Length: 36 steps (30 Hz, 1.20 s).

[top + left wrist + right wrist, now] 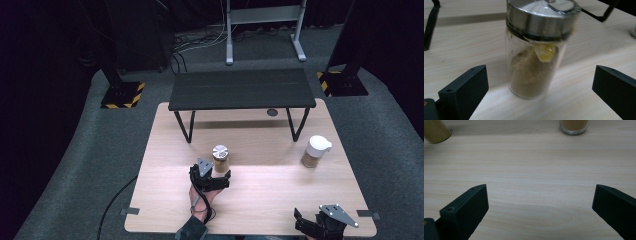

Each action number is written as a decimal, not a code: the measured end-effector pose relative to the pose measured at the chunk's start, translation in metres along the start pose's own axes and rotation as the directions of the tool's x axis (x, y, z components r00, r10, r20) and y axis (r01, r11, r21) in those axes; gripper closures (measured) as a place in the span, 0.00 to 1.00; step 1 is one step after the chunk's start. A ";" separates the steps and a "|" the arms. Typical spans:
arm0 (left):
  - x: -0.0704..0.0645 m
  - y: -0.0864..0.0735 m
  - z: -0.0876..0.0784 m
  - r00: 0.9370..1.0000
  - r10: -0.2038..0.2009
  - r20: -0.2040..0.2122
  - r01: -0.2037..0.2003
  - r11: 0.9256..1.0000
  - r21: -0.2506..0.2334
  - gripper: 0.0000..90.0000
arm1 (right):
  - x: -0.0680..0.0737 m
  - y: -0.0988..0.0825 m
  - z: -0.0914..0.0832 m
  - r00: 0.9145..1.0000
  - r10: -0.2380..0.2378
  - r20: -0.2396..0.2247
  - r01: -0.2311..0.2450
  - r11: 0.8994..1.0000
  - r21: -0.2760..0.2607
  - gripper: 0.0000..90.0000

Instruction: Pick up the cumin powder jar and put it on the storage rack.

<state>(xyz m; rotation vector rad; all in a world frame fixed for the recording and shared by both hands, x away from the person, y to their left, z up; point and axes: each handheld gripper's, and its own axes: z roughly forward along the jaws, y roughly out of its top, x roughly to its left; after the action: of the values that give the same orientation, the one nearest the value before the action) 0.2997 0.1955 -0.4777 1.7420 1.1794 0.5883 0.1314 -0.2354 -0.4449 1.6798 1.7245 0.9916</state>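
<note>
A wooden table (260, 200) carries a black metal rack (242, 89) along its far side. The white-capped jar (315, 151) stands well right. The steel-lidded spice jar (220, 158) stands mid-table, between the wide-spread jaws of the left gripper (216, 178), untouched. The right gripper (309, 221), jaws equally wide, sits at the near edge over bare wood.

The spice jar (220, 159) is a clear glass cylinder with a shiny metal shaker lid, about half full of tan powder. A torn yellowish label scrap clings under the lid. It stands upright near the middle of the counter (260, 200).
</note>
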 end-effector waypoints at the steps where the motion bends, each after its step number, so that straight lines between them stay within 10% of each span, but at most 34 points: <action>1: -0.002 0.000 0.003 1.000 -0.004 -0.010 0.004 1.000 -0.004 0.00 | 0.000 0.000 0.000 1.000 0.001 0.002 -0.001 1.000 0.000 0.00; 8: -0.006 0.002 0.021 0.999 0.005 -0.034 -0.006 0.999 -0.032 0.00 | -0.001 -0.001 -0.001 1.000 0.001 0.009 -0.001 1.000 -0.005 0.00; 11: -0.008 -0.002 0.025 0.998 0.030 -0.049 -0.033 0.998 -0.057 0.33 | -0.003 -0.001 0.000 1.000 0.009 0.002 -0.009 1.000 0.001 0.00; 36: 0.006 0.007 0.015 0.998 0.061 -0.007 -0.061 0.997 -0.036 0.34 | -0.005 -0.002 -0.003 1.000 0.009 0.005 -0.009 1.000 -0.010 0.00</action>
<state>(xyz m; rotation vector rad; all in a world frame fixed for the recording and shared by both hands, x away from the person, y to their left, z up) 0.3173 0.1936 -0.4795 1.7517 1.1156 0.6479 0.1285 -0.2405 -0.4453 1.6839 1.7074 0.9972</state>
